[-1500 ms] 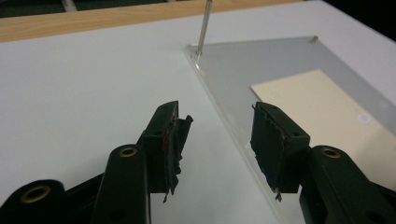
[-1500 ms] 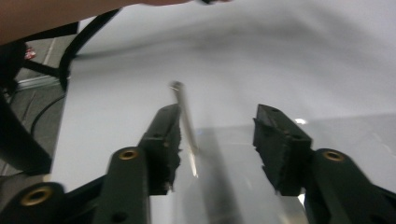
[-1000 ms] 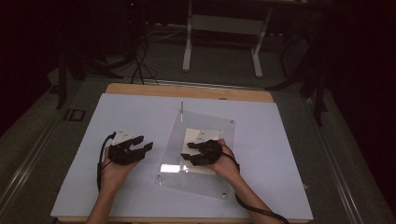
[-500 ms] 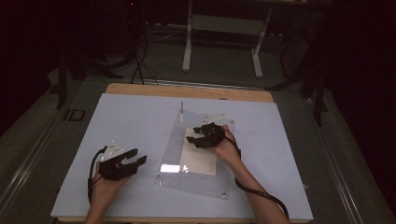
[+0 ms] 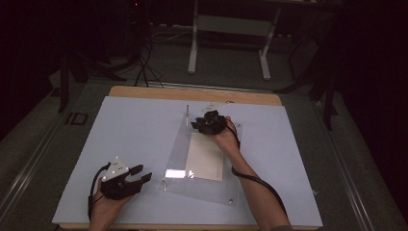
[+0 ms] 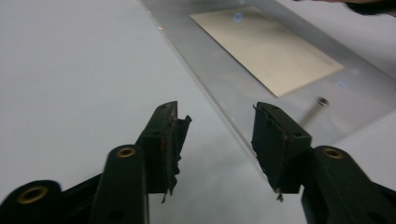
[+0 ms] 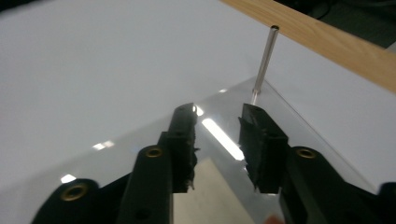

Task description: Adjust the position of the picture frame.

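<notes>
A white table (image 5: 134,144) with a wooden far edge (image 5: 192,93) carries a clear plastic sheet (image 5: 202,190) at centre frame, a cream card (image 5: 205,156) under it and thin metal posts (image 5: 187,109) at its corners. The right tool (image 5: 199,126), empty jaws just narrowed, hovers over the sheet's upper end near one post. The left tool (image 5: 144,173), partly open and empty, sits lower left.

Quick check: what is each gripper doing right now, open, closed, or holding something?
Left gripper: open, holding nothing, jaws just been closing a little.
Right gripper: open above the clear panel, nothing gripped, jaws just been closing.
</notes>
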The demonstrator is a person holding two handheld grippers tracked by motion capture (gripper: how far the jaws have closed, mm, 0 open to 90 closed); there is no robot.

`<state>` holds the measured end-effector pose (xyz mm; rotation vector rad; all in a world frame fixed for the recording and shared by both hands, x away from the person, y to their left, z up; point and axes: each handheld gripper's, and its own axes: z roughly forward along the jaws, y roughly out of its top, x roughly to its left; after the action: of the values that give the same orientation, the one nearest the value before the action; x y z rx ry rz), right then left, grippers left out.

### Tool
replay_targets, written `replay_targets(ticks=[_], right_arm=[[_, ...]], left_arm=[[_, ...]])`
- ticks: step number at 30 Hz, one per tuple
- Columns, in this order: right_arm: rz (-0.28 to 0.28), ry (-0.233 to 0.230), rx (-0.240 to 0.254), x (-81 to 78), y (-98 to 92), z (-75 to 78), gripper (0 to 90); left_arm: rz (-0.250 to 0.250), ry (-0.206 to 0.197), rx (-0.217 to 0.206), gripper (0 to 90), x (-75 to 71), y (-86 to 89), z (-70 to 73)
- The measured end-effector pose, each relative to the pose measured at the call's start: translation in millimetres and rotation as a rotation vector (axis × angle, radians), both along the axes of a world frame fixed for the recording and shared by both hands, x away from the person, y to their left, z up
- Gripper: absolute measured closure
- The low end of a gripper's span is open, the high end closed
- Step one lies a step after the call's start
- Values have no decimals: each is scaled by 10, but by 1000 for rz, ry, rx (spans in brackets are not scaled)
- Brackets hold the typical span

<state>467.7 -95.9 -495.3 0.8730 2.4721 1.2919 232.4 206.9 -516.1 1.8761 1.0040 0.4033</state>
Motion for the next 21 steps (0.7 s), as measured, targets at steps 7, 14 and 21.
replay_targets(ticks=[7, 14, 21], right_arm=[[-91, 30, 17, 363, 197, -102, 681], [-181, 27, -3, 580, 445, -150, 690], [-217, 11, -74, 661, 597, -161, 853]], left_arm=[[-42, 16, 31, 551, -80, -112, -51], [-97, 12, 62, 552, -203, -242, -68], [-142, -11, 100, 599, -122, -556, -76]])
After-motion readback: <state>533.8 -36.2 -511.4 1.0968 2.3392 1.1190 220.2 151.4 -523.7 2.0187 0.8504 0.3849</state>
